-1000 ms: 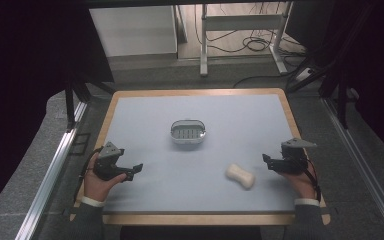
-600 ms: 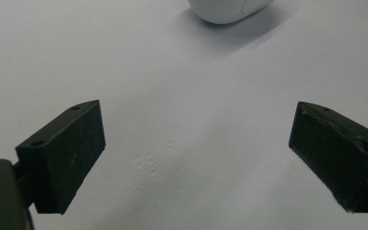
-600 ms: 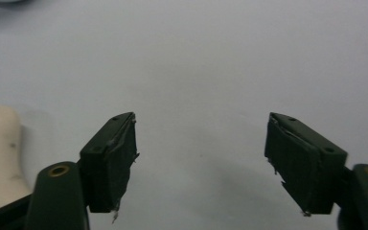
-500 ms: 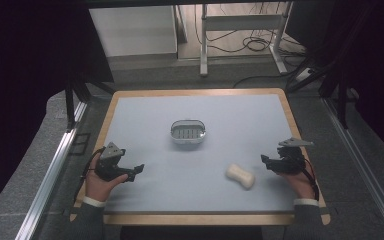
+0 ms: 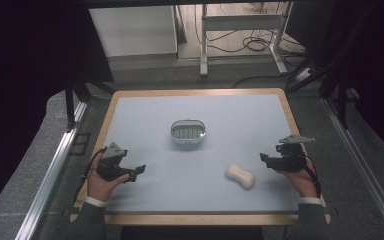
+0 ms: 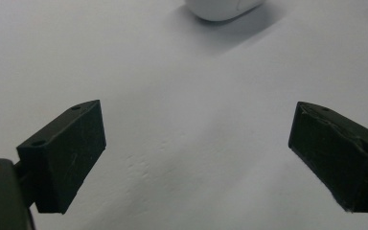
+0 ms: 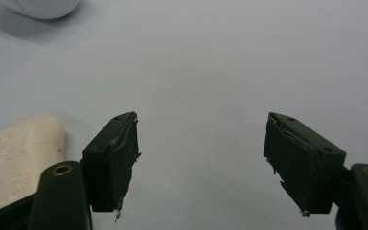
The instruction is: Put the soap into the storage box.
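Just left of the right tongs (image 5: 266,159), gaped wide, soap bar (image 5: 240,176) is laid diagonally; left tongs (image 5: 138,172), also wide, are held well apart.

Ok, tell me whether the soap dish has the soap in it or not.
Not in it. The soap dish sits mid-table with its slotted insert bare, while the soap bar lies on the mat nearer the person, apart from it, beside the right tool.

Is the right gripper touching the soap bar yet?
Apart. The high view shows bare table between the right gripper and the soap bar.
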Demonstrator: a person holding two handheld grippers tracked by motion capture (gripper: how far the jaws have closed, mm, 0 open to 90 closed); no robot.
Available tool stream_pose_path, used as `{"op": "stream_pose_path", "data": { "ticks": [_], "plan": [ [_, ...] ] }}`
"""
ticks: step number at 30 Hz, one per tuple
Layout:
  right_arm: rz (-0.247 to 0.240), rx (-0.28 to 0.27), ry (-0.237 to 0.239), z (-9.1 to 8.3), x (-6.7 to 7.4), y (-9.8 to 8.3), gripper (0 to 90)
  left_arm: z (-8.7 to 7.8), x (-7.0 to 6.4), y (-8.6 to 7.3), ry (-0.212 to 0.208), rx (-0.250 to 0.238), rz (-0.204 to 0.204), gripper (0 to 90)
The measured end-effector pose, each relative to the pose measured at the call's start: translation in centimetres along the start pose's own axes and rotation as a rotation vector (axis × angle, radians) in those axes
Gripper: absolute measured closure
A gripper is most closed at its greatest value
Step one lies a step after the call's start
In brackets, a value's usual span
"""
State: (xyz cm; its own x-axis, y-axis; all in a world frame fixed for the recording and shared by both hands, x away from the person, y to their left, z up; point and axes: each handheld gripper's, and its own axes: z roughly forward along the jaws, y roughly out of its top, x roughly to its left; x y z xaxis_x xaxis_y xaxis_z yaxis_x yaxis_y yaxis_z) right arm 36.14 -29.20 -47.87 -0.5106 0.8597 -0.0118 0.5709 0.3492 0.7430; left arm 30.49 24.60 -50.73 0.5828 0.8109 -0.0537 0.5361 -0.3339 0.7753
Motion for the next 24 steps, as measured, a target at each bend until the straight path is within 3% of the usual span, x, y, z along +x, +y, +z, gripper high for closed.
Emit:
{"op": "stream_pose_path", "data": {
  "ticks": [8, 11, 17, 24],
  "plan": [
    [-0.111, 0.139, 0.028, -1.1, 2.1, 2.7, 25.2, -0.2, -0.1, -0.2, -0.002, -0.003, 0.010, 6.0],
    [-0.141, 0.166, 0.035, -1.0, 2.8, 3.2, 24.8, -0.2, 0.0, -0.1, -0.010, -0.010, 0.004, 5.9],
    [-0.155, 0.171, 0.068, -0.7, 3.4, 3.8, 24.8, -0.3, 0.1, -0.1, -0.003, -0.012, 0.000, 6.0],
    [-0.213, 0.244, 0.101, 0.2, 4.7, 4.6, 25.7, -0.5, 0.2, -0.2, 0.002, -0.020, 0.001, 5.9]
  ]
}}
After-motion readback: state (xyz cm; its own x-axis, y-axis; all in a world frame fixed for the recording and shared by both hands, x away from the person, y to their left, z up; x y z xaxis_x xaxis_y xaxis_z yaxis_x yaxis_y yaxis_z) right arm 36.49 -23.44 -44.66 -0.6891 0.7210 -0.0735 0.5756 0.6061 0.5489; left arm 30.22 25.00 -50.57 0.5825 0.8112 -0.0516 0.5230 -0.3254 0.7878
